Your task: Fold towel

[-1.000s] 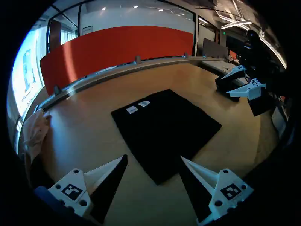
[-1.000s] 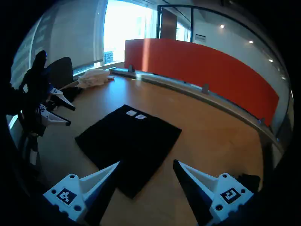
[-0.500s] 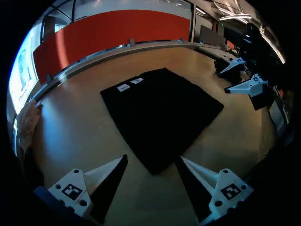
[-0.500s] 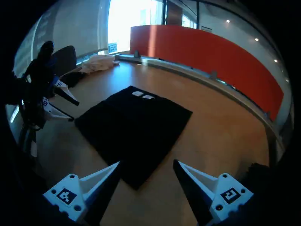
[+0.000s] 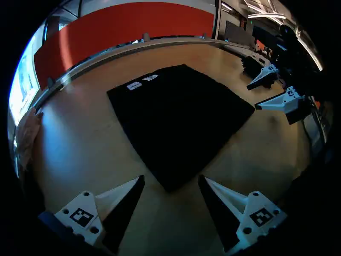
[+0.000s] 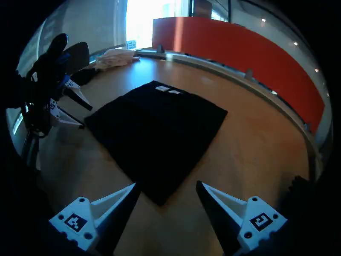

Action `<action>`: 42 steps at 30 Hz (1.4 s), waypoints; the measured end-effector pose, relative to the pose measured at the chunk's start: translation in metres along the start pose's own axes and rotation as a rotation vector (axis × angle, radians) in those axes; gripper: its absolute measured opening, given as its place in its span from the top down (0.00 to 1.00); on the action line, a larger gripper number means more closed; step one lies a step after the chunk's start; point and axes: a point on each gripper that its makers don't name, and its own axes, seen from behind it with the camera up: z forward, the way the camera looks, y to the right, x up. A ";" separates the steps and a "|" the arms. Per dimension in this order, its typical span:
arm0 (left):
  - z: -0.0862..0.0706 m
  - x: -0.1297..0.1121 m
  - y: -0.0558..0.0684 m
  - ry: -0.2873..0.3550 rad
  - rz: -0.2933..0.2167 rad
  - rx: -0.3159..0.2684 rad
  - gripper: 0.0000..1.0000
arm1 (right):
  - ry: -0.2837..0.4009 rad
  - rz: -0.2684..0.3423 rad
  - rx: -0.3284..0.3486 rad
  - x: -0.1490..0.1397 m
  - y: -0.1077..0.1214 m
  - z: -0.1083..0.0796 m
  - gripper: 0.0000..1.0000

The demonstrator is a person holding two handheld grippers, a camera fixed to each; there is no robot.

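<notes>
A black towel (image 5: pixel 179 115) lies spread flat on a wooden table (image 5: pixel 85 141), one corner pointing toward each camera. In the left gripper view, the left gripper (image 5: pixel 170 176) has its jaws wide apart and holds nothing; the towel's near corner lies between its two fingers, though whether they touch the cloth cannot be told. In the right gripper view, the right gripper (image 6: pixel 166 183) is likewise spread wide and empty, with another corner of the towel lying between its fingers. Two small white tags (image 5: pixel 142 82) sit side by side near the towel's far edge. Each view also shows the other gripper farther off, held by a dark-sleeved hand: in the right gripper view the left gripper's lower fingertip is just beside the towel's left corner. A long red partition (image 5: pixel 128 25) runs behind the table's far rim, and a pale cloth (image 6: pixel 115 57) lies bunched near the table's edge, well apart from the towel.
</notes>
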 end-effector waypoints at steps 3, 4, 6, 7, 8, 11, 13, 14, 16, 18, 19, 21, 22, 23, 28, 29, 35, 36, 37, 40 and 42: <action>0.001 -0.002 0.001 -0.006 -0.001 -0.004 0.07 | -0.008 -0.001 0.002 -0.004 -0.001 0.002 0.01; 0.002 -0.002 0.001 -0.009 -0.002 -0.005 0.07 | -0.012 -0.001 0.003 -0.005 -0.001 0.002 0.02; 0.003 -0.004 0.002 -0.015 -0.004 -0.008 0.07 | -0.019 0.000 0.004 -0.008 -0.001 0.003 0.04; 0.003 -0.004 0.002 -0.016 -0.004 -0.009 0.07 | -0.022 0.001 0.005 -0.009 -0.001 0.003 0.05; 0.003 -0.004 0.003 -0.018 -0.004 -0.010 0.07 | -0.026 0.002 0.007 -0.011 -0.002 0.004 0.05; 0.004 -0.004 0.003 -0.023 -0.003 -0.009 0.07 | -0.034 0.009 0.011 -0.014 -0.003 0.005 0.08; 0.004 -0.004 0.004 -0.026 -0.001 -0.008 0.07 | -0.039 0.013 0.012 -0.016 -0.003 0.005 0.09; 0.004 -0.004 0.004 -0.027 -0.001 -0.007 0.07 | -0.043 0.015 0.012 -0.018 -0.003 0.006 0.10; 0.004 -0.005 0.003 -0.030 0.001 -0.005 0.08 | -0.047 0.017 0.012 -0.020 -0.003 0.006 0.12; 0.005 -0.005 0.003 -0.034 0.002 -0.002 0.09 | -0.052 0.019 0.012 -0.022 -0.003 0.007 0.13; 0.005 -0.005 0.003 -0.035 0.003 -0.001 0.10 | -0.055 0.020 0.013 -0.023 -0.003 0.007 0.14; 0.005 -0.005 0.002 -0.038 0.003 0.000 0.12 | -0.061 0.022 0.017 -0.024 -0.004 0.007 0.17; 0.005 -0.005 0.002 -0.039 0.002 0.001 0.12 | -0.063 0.025 0.022 -0.025 -0.005 0.007 0.18; 0.005 -0.005 0.002 -0.040 0.000 0.002 0.13 | -0.066 0.028 0.027 -0.025 -0.006 0.007 0.20; 0.005 -0.004 -0.001 -0.044 -0.012 0.014 0.20 | -0.071 0.040 0.036 -0.026 -0.007 0.009 0.29; 0.005 -0.004 -0.002 -0.045 -0.012 0.016 0.20 | -0.071 0.041 0.034 -0.026 -0.007 0.009 0.30; 0.006 -0.004 -0.001 -0.048 0.009 0.027 0.21 | -0.072 0.043 0.030 -0.026 -0.005 0.009 0.39; 0.006 -0.004 -0.001 -0.048 0.012 0.029 0.22 | -0.072 0.043 0.031 -0.026 -0.005 0.009 0.41; 0.006 -0.004 -0.001 -0.048 0.009 0.030 0.24 | -0.072 0.043 0.033 -0.026 -0.006 0.009 0.43; 0.006 -0.005 -0.001 -0.049 -0.002 0.036 0.32 | -0.074 0.047 0.039 -0.026 -0.007 0.009 0.54; 0.006 -0.005 -0.002 -0.050 -0.010 0.042 0.37 | -0.074 0.050 0.042 -0.025 -0.008 0.008 0.60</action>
